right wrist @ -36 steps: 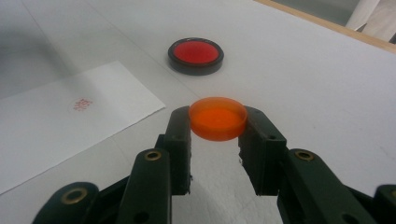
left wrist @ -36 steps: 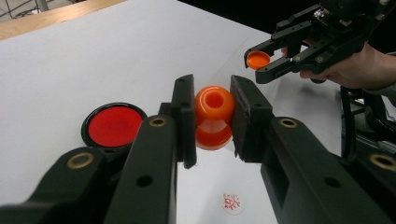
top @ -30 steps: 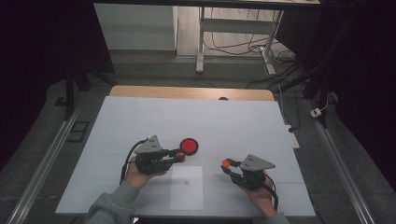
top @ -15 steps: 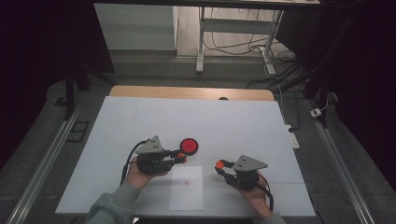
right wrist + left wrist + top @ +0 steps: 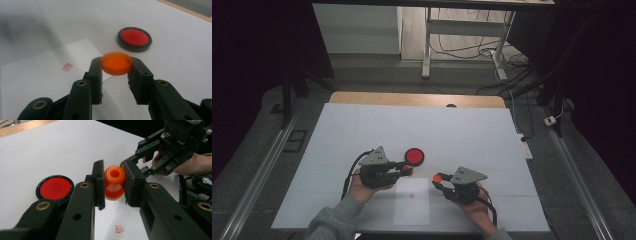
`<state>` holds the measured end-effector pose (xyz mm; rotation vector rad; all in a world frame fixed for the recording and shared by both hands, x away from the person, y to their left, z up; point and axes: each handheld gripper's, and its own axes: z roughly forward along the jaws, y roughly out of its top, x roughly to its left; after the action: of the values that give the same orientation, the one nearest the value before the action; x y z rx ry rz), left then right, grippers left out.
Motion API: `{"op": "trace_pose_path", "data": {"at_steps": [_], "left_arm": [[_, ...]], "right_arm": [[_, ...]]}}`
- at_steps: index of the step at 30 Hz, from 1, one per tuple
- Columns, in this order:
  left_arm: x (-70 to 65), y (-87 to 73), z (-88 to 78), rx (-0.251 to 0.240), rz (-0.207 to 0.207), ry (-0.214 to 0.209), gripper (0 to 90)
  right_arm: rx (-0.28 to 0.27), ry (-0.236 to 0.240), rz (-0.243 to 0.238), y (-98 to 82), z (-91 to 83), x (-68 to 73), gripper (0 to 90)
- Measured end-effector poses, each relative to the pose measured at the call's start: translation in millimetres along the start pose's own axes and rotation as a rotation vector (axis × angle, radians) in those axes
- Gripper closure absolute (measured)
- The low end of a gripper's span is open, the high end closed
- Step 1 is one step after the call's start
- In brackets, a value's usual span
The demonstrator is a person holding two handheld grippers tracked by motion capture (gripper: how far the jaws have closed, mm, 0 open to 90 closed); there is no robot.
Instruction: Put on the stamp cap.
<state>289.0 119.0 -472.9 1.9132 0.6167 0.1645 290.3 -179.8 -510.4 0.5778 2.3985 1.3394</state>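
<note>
White table sheet (image 5: 362, 125) in a dim room, with 1 sheet of paper (image 5: 412, 212) at the near edge, carrying 1 red seal print (image 5: 413, 195). Just beyond the far left corner of the paper, a round red ink pad (image 5: 414, 156), lying flat. Left gripper (image 5: 407, 170) clenched on an orange stamp (image 5: 114, 182), the 2 jaws pressing its sides, with a hollow round end turned up toward the camera of that gripper. Right gripper (image 5: 437, 181) clenched on a flat orange cap (image 5: 116, 63), held by the rim between the 2 jaws, above the far right part of the paper. Judged as the step of bringing cap and stamp together. Deciding relation: cap to the right of the stamp in the high view, near but apart, both over the far edge of the paper, tips pointing toward each other. Long axis of the stamp apparently tilted, exact angle hard to tell, so cap face likely needs lining up with the stamp end before closing the gap.
</note>
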Motion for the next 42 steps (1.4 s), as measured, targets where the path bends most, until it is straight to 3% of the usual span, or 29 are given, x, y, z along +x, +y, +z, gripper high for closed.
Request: {"op": "trace_pose_path", "data": {"at_steps": [18,42], "left_arm": [[-1.1,0.7,1.8,-0.011,-0.011,-0.017,72.0],[-6.2,0.0,7.6,-0.012,-0.004,-0.031,71.9]], "right_arm": [[-0.005,0.071,-0.036,15.4,25.5,18.3,64.5],[-0.026,0.089,-0.04,23.5,32.1,24.8,64.6]]}}
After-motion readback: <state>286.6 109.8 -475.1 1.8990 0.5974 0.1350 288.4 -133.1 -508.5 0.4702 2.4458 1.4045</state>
